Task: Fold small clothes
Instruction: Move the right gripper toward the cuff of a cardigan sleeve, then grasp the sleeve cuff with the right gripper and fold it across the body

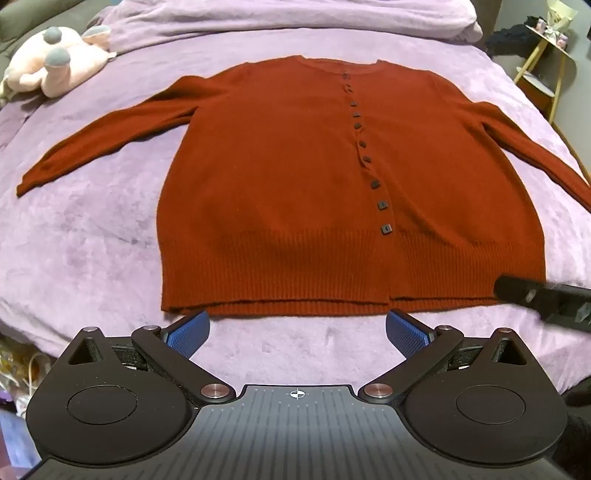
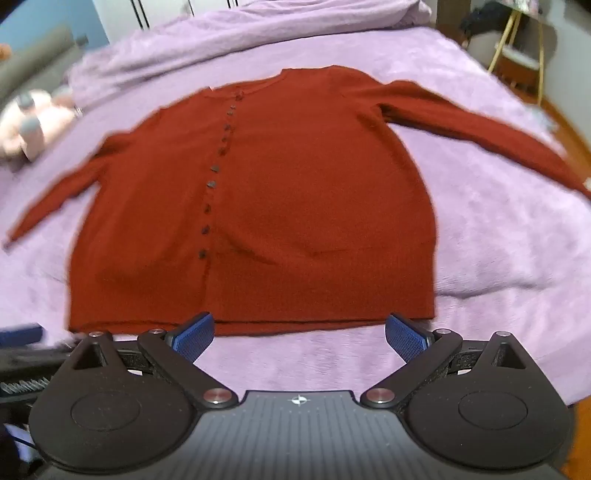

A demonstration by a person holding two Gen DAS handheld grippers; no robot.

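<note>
A dark red buttoned cardigan (image 1: 288, 184) lies flat and face up on a lilac bed cover (image 1: 81, 251), both sleeves spread out to the sides. Its ribbed hem faces me. My left gripper (image 1: 297, 332) hovers open just short of the hem, left of the button line, with nothing between its blue pads. The right wrist view is blurred; there the cardigan (image 2: 295, 192) fills the middle and my right gripper (image 2: 299, 334) stands open just before the hem, empty. The right gripper's black tip (image 1: 539, 295) shows at the right edge of the left wrist view.
A pink plush toy (image 1: 55, 59) lies at the far left of the bed. A bunched lilac duvet (image 1: 280, 18) runs along the far side. A yellow-legged side table (image 1: 546, 62) stands beyond the bed's right edge, over wooden floor (image 2: 572, 140).
</note>
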